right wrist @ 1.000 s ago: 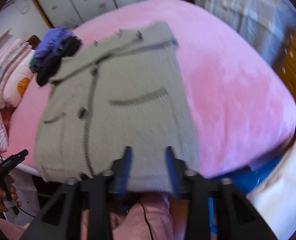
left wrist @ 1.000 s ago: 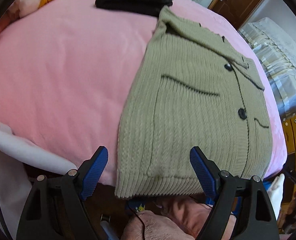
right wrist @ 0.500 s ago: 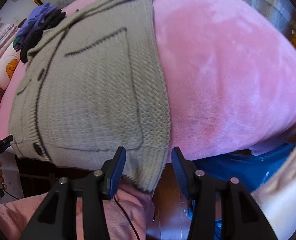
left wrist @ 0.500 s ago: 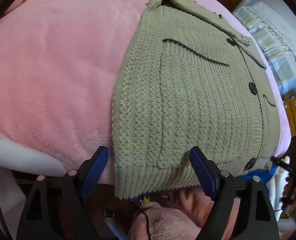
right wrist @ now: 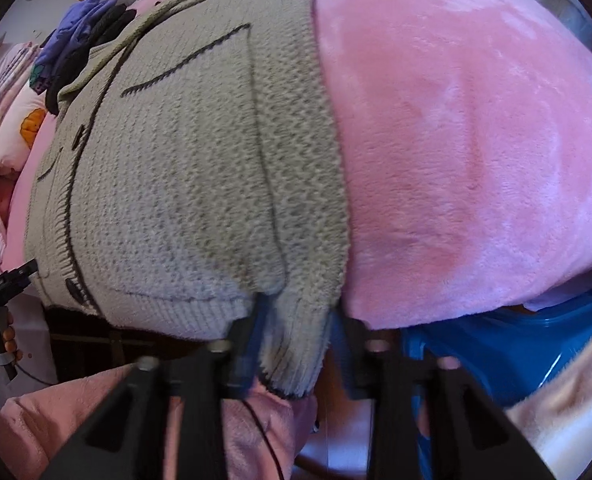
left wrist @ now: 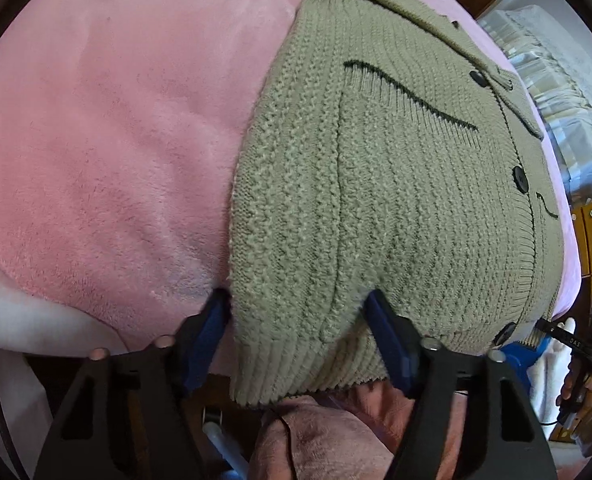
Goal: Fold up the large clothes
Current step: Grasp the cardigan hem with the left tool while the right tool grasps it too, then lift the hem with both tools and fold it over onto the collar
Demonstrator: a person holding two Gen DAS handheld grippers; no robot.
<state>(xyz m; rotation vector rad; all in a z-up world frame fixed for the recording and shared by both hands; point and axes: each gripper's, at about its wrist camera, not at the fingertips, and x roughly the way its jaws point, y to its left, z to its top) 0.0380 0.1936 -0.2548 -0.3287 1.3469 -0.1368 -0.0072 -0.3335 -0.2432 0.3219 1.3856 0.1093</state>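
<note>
A beige knitted cardigan (left wrist: pixel 396 184) with dark buttons and pocket trim lies flat on the pink blanket (left wrist: pixel 116 140); its ribbed hem hangs over the near bed edge. My left gripper (left wrist: pixel 298 320) points down at the hem's left corner. Its jaws are closing, with the hem between the blue pads and a wide gap left. In the right wrist view the cardigan (right wrist: pixel 184 184) shows its other hem corner, bunched between the closing jaws of my right gripper (right wrist: pixel 294 320), whose pads press on it.
Folded dark and purple clothes (right wrist: pixel 80 28) are stacked at the far end of the bed beside a patterned pillow (right wrist: pixel 20 128). A blue tub (right wrist: pixel 496 344) sits below the bed edge on the right. The person's pink-clad lap (left wrist: pixel 316 440) is under both grippers.
Both grippers have dropped toward the hem at the near bed edge. Each pair of jaws has narrowed; the right one now pinches the hem corner, which has gathered into a fold.
</note>
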